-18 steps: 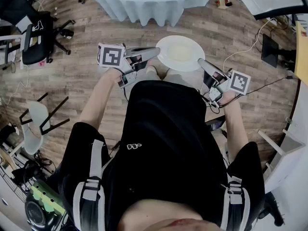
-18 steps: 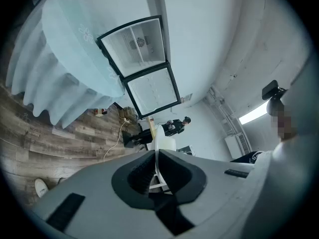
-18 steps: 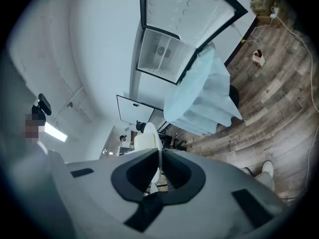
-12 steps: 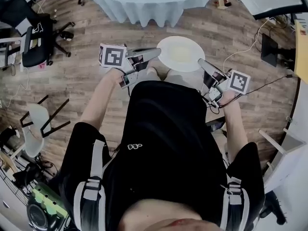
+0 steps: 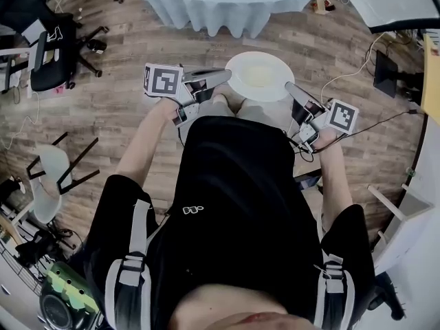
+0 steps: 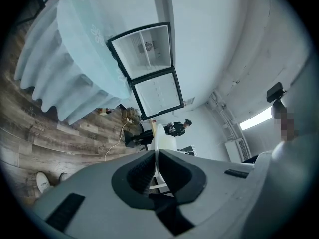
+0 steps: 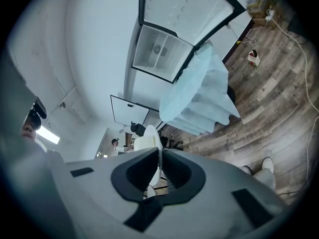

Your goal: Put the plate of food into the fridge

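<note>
A white plate (image 5: 260,76) with a pale yellowish patch of food at its middle hangs level over the wooden floor, in front of my body. My left gripper (image 5: 225,75) is shut on its left rim and my right gripper (image 5: 287,86) on its right rim. In the left gripper view the plate (image 6: 158,142) shows edge-on, pinched between the dark pads (image 6: 142,169). The right gripper view shows the same plate (image 7: 148,137) clamped in the jaws. The fridge (image 6: 149,68) stands open with a black frame beyond the table, and this fridge (image 7: 174,39) also shows in the right gripper view.
A round table with a pale blue cloth (image 5: 227,5) stands just ahead. An office chair (image 5: 48,53) and a light chair (image 5: 55,170) are at the left. Cables (image 5: 357,67) and a dark box (image 5: 386,71) lie on the floor at the right. A person (image 6: 178,128) stands far off.
The plate stays gripped by both grippers. The floor and table have shifted slightly in view as I move; the plate sits a touch further right.
</note>
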### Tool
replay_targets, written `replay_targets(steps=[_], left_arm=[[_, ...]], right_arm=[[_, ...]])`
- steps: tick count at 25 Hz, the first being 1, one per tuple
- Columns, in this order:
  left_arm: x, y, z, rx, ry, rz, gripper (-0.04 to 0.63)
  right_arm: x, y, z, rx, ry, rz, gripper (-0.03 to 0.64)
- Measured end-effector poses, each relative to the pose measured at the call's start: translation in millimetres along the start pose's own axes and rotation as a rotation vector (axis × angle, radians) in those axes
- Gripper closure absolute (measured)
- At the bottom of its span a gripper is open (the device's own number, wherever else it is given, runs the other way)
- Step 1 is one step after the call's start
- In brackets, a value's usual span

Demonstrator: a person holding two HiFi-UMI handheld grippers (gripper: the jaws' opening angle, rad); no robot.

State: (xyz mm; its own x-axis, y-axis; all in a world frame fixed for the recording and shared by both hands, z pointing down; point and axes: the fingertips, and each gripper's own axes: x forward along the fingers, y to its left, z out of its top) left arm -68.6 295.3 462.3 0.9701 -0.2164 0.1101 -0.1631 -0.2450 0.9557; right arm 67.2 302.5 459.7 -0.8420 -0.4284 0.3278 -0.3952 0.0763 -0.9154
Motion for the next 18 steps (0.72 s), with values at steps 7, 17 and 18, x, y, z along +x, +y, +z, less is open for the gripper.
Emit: replay_targets(steps=[7,17,18], left_arm=[[-21.8,16.2,6.1,-0.021,-0.047,-0.004,0.583],[-46.7,19.0,18.6,-0.018,-0.141,-0.04,0.582],[-49.0,19.2,20.2,-0.016,-0.149,-0.041,0.581]], right_arm=[[25.0,3.6,-3.8,-0.004,0.025,-0.035,0.588],[51.1,19.2,-4.0,-0.022,0.079,-0.059,0.586],[53.7,19.9,-2.8,-0.028,0.086,-0.058,0.586]])
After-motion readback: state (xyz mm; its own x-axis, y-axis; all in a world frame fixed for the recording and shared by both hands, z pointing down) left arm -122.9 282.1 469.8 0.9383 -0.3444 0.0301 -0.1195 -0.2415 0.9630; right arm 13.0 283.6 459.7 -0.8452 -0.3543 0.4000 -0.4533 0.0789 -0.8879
